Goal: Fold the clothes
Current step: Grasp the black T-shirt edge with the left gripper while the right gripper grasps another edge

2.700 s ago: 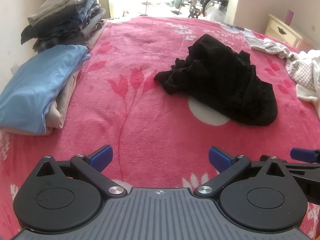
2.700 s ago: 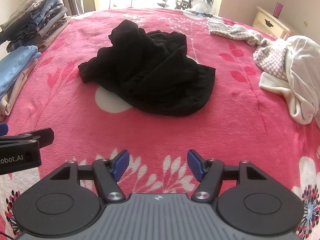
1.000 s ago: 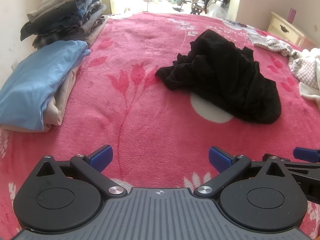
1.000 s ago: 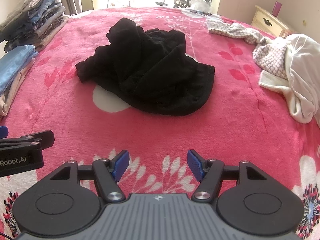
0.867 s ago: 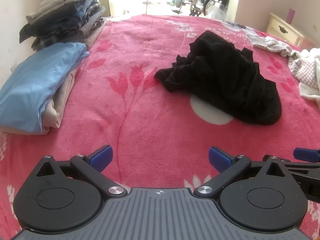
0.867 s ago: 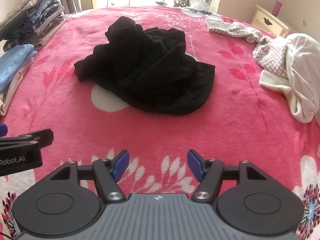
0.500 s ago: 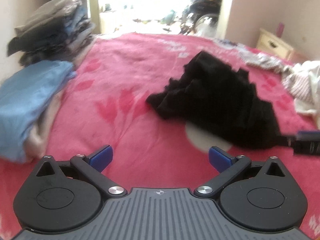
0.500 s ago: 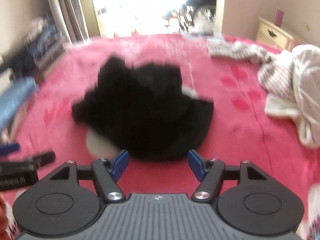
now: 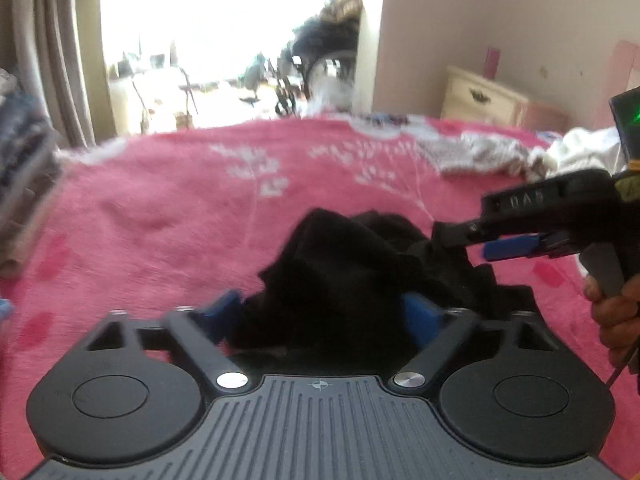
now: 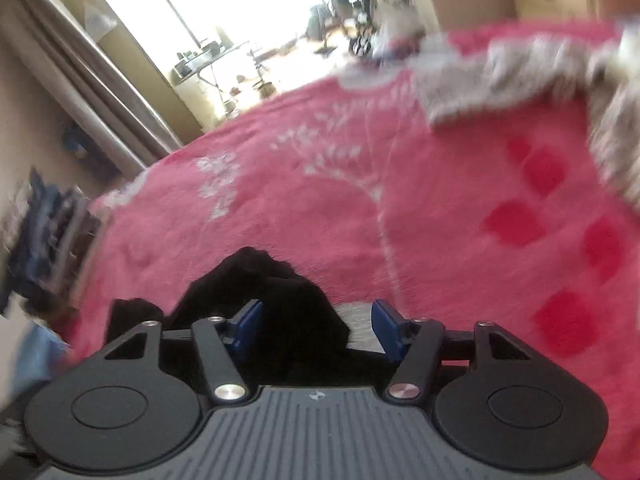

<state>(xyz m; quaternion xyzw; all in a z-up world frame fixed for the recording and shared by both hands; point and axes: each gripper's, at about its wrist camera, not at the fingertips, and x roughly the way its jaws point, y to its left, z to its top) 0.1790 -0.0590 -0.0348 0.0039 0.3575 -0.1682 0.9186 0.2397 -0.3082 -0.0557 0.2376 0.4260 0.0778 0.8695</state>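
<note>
- Both tools have moved in from the near edge of the pink floral bed (image 9: pixel 168 208) and now reach the crumpled black garment (image 9: pixel 352 272).
- The left tool (image 9: pixel 320 312) is spread wide, cloth bunched between its blue fingers.
- The right tool (image 10: pixel 316 324) is also wide, over the garment's far side.
- Neither has clamped yet; gripping looks next, then spreading it flat.

Crumpled black garment (image 10: pixel 276 304) between spread blue fingers (image 10: pixel 247 326) of right gripper (image 10: pixel 316 330), on pink blanket (image 10: pixel 460 220).
</note>
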